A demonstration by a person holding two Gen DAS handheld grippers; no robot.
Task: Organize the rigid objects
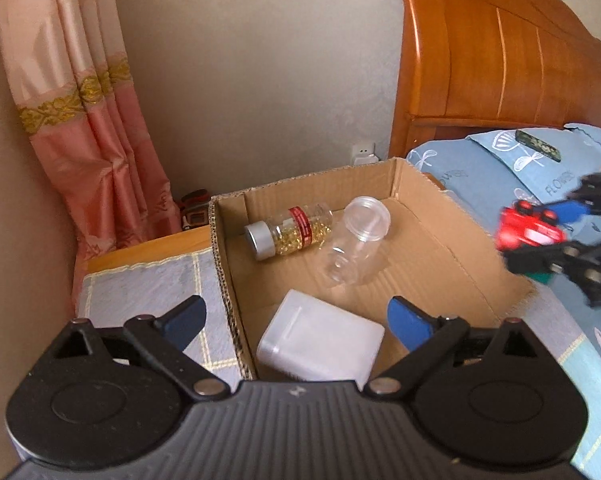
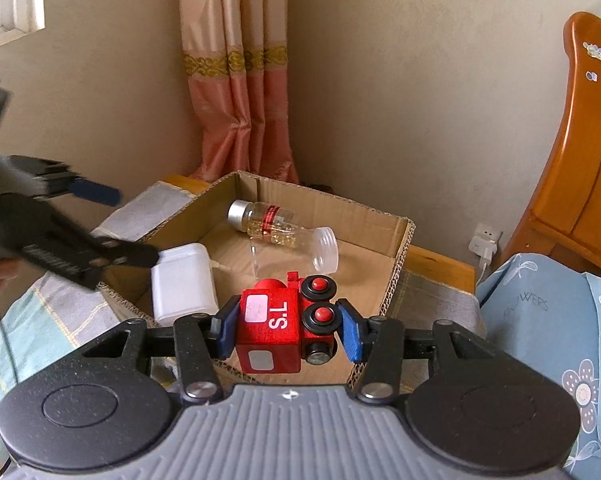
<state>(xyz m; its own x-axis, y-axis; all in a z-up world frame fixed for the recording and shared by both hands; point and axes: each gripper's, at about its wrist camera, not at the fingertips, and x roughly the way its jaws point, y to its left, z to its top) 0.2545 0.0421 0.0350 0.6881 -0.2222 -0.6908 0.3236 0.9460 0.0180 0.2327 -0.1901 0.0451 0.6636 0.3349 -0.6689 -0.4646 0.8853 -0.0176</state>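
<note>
Cardboard box (image 1: 440,248) on bedside surface holds capsule bottle (image 1: 288,232), clear jar (image 1: 352,248) and white container (image 1: 320,340), all lying down. Left gripper (image 1: 296,320) jaws wide apart, nothing between, above white container. Right gripper (image 2: 286,326) clamped on red toy train (image 2: 276,324), above near box edge.

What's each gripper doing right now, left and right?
Left gripper: open, holding nothing, over the cardboard box.
Right gripper: closed on the red toy train.
</note>
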